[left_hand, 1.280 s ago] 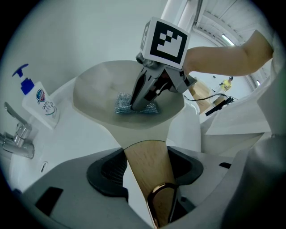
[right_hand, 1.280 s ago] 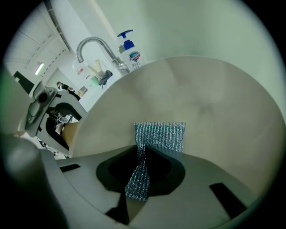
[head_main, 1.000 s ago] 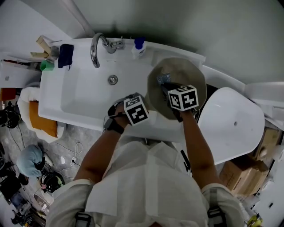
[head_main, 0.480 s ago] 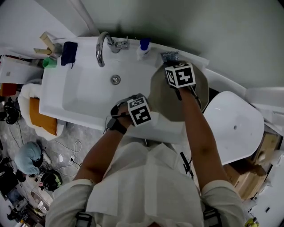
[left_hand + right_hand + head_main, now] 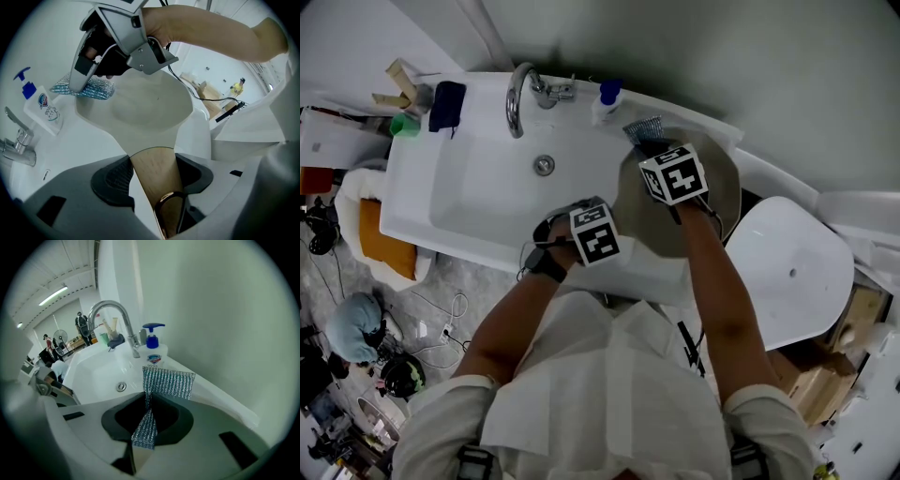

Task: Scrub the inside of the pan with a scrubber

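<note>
Head view steeply down — both gripper views close, sharing sink [image 5: 478,202].

the left gripper [image 5: 154,180] has its dark ribbed pads pressed on either side of the pan's tan wooden handle [image 5: 152,159], which runs down between them to a metal hanging loop [image 5: 164,211]. the pan [image 5: 140,108], pale inside, sits on the white surface [image 5: 89,145]. at the pan's far left rim the right gripper [image 5: 78,85] points down, its tip pinching a blue-silver mesh scrubber [image 5: 96,90] that lies across that rim. a bare forearm [image 5: 211,28] runs from it toward the upper right. a soap bottle [image 5: 44,110] with a blue pump stands on the surface just beside the pan's left edge, and a chrome faucet [image 5: 16,140] stands nearer, at the surface's left edge.
</note>
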Motion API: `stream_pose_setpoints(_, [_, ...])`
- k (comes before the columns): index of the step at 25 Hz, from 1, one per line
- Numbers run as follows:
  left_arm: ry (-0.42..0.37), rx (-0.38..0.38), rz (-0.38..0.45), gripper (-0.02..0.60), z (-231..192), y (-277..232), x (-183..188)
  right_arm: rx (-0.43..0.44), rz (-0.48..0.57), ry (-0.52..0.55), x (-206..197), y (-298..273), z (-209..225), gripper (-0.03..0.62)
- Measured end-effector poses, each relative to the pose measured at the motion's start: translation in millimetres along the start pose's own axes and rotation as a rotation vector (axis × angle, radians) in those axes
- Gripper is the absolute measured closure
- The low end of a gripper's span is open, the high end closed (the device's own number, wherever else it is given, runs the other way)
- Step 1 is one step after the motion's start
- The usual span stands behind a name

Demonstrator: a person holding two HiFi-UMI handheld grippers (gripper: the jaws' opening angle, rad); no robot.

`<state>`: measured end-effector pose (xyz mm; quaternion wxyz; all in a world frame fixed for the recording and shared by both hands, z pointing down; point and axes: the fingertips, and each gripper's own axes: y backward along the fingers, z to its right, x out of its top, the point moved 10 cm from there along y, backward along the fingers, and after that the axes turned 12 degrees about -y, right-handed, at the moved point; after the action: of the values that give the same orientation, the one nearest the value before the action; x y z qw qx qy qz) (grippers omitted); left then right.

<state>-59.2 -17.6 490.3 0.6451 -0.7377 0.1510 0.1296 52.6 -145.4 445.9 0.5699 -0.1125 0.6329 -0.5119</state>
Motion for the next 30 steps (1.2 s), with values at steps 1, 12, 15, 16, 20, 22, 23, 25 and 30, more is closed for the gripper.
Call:
stream_pose_setpoints(1, [-0.001,0.0,-0.001,0.308,0,0,0,0.015,-0.008,0.015,-2,0,-5,0.551])
stream_pose_setpoints(12, [-0.001,0.01,0.003,0.308,0,0,-1,0.172,-0.056,0.087,-29,8,-50,0.551])
stream_pose_setpoints(15, [0.002,0.008,0.006,0.308,0,0,0,0.2,-0.063,0.085,-38,14,-54,0.551])
stream_pose_setpoints(16, [0.001,0.007,0.006,0.308,0,0,0,0.208,-0.065,0.086,-42,16,-56,0.551])
stream_pose_setpoints(20, [0.001,0.007,0.002,0.308,0,-1,-1,0.232,-0.085,0.093,-54,23,-64,0.551])
stream_pose_setpoints(22, [0.001,0.007,0.001,0.308,0,-1,-1,0.235,-0.104,0.102,-61,26,-68,0.551])
stream_pose_setpoints(23, [0.001,0.007,0.001,0.308,0,-1,-1,0.237,-0.115,0.108,-64,28,-70,0.551])
stream_pose_setpoints(25, [0.001,0.008,0.001,0.308,0,0,-1,0.241,-0.135,0.115,-68,34,-76,0.551])
stream_pose_setpoints(30, [-0.002,0.009,0.002,0.31,0,1,0,0.235,-0.187,0.111,-81,47,-85,0.551])
